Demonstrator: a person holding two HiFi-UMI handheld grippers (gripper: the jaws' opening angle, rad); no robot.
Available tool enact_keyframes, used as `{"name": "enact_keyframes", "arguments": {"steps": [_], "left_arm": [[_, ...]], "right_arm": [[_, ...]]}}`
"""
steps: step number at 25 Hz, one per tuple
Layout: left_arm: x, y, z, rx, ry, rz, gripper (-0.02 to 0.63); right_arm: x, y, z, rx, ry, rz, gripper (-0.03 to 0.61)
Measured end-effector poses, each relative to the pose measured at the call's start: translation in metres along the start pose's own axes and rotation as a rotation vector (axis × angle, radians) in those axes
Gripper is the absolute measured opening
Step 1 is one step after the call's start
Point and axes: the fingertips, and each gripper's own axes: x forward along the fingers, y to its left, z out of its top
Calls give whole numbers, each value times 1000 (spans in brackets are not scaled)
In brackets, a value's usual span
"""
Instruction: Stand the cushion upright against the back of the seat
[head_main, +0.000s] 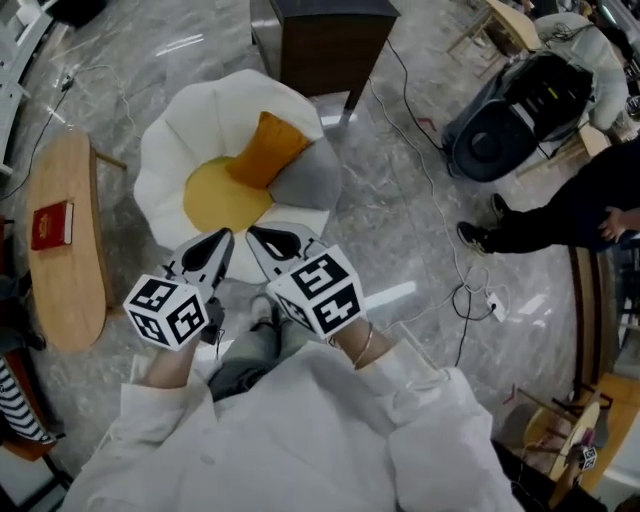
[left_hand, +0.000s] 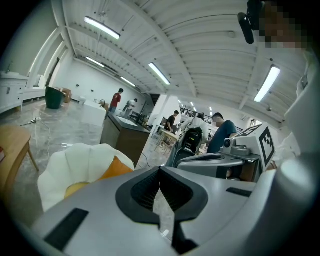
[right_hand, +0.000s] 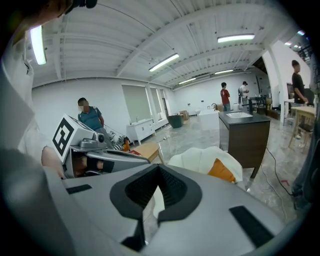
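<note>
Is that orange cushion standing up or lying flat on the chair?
Standing up, slightly tilted. The cushion rests on its edge against the white chair back, with its lower end on the yellow seat.

Oval light-wood surface (head_main: 65, 240) at left, flat red book (head_main: 52, 224) lying on it. Dark brown wooden cabinet (head_main: 325, 40) at top. Bulky black bag (head_main: 510, 125) upper right. Person in black clothes (head_main: 570, 215) at right edge. Black cables (head_main: 462, 312) trail over grey marble floor (head_main: 390, 200).
</note>
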Motion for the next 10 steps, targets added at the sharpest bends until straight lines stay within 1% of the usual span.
{"name": "enact_keyframes", "arguments": {"steps": [5, 10], "left_arm": [[-4, 5, 9, 5, -19, 21, 6], [-4, -3, 7, 5, -11, 23, 6]], "right_arm": [[2, -2, 10, 19, -31, -17, 12], [-10, -3, 7, 55, -42, -37, 12]]}}
